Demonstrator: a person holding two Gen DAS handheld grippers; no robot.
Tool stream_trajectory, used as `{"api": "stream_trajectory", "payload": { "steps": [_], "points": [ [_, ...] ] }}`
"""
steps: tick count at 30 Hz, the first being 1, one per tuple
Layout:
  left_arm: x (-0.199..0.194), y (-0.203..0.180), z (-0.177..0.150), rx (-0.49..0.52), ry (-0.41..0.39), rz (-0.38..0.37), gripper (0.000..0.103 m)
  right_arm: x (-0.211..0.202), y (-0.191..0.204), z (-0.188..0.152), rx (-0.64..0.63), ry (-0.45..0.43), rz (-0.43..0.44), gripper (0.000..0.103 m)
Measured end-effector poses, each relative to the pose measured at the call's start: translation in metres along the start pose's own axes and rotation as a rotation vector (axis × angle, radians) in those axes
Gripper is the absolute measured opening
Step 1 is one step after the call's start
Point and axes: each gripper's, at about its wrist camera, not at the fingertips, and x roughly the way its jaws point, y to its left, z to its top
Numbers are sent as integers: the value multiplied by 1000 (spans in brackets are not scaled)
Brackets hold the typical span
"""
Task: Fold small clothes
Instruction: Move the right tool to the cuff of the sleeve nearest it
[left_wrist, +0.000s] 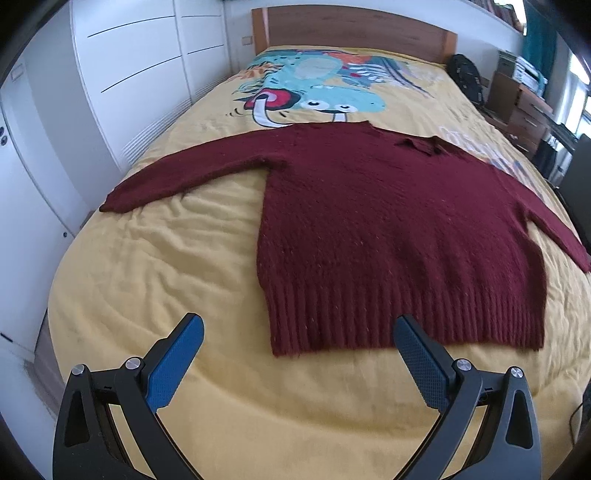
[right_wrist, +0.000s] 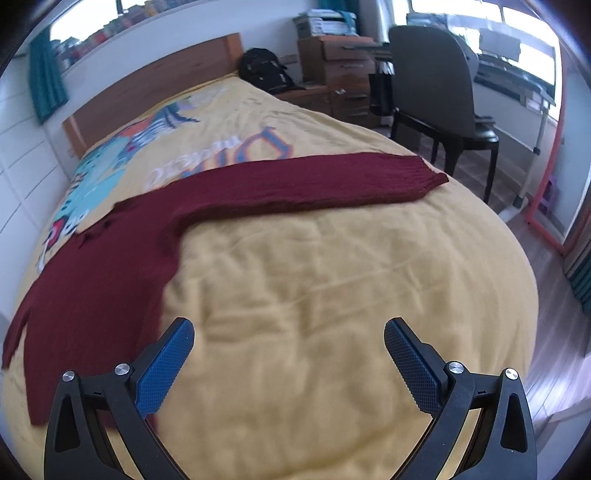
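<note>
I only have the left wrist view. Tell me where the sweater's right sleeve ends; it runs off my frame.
Observer: The sweater sleeve's ribbed cuff lies flat near the bed's right edge.
Operator: Report the right hand-held gripper.
Observer: The right hand-held gripper is open, empty, above bare yellow cover beside the sweater's body.
Operator: Say what stands past that edge.
Observer: A grey chair stands on the floor beyond the cuff.
</note>
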Motion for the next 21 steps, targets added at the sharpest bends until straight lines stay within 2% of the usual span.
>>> {"api": "stream_trajectory", "payload": {
  "steps": [9,21],
  "points": [
    [28,1,23,-82,60,45,101,80,-65,45,177,70,-33,103],
    [56,1,34,-106,102,101,101,140,-112,85,229,95,-63,102]
  ]
}}
